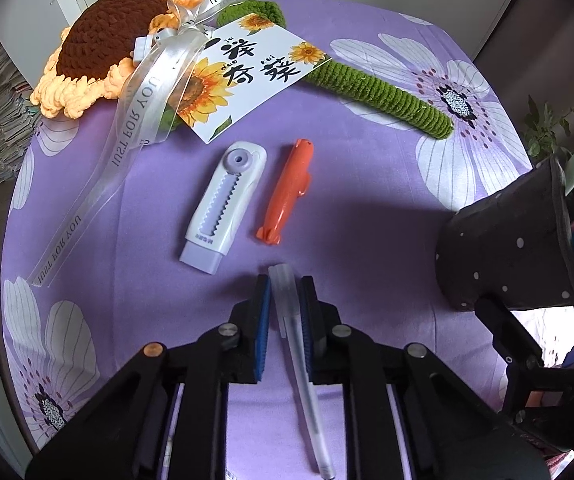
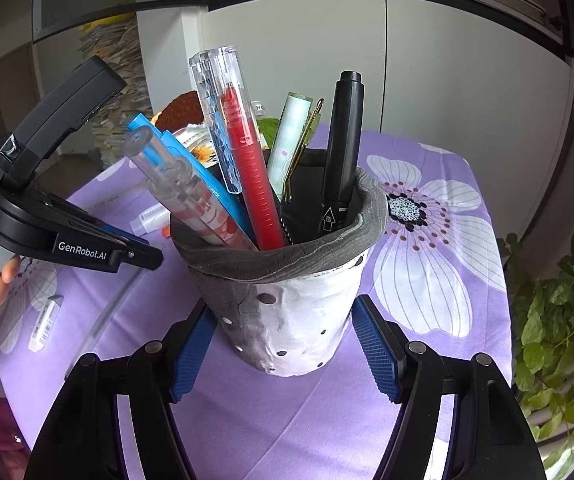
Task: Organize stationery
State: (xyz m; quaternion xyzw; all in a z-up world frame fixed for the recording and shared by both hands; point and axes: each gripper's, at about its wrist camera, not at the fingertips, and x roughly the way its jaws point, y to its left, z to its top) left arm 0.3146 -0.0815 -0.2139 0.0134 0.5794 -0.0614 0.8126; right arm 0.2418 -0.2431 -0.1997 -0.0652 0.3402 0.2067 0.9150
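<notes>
Left wrist view: left gripper (image 1: pixel 285 300), pointing steeply down, clamps the clear pen (image 1: pixel 295 332).

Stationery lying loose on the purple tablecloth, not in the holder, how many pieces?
4. A white eraser and an orange cutter lie side by side mid-table, a clear pen sits between the left fingers, and a small white eraser lies nearer the edge. More may be hidden.

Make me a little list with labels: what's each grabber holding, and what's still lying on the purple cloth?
left gripper: fingers shut on the clear pen
right gripper: fingers pressed on both sides of the dotted pen pot
in the pot: red pen, black marker, blue pen, others
still on the cloth: white eraser case, orange cutter
also there: crochet sunflower with a card
</notes>
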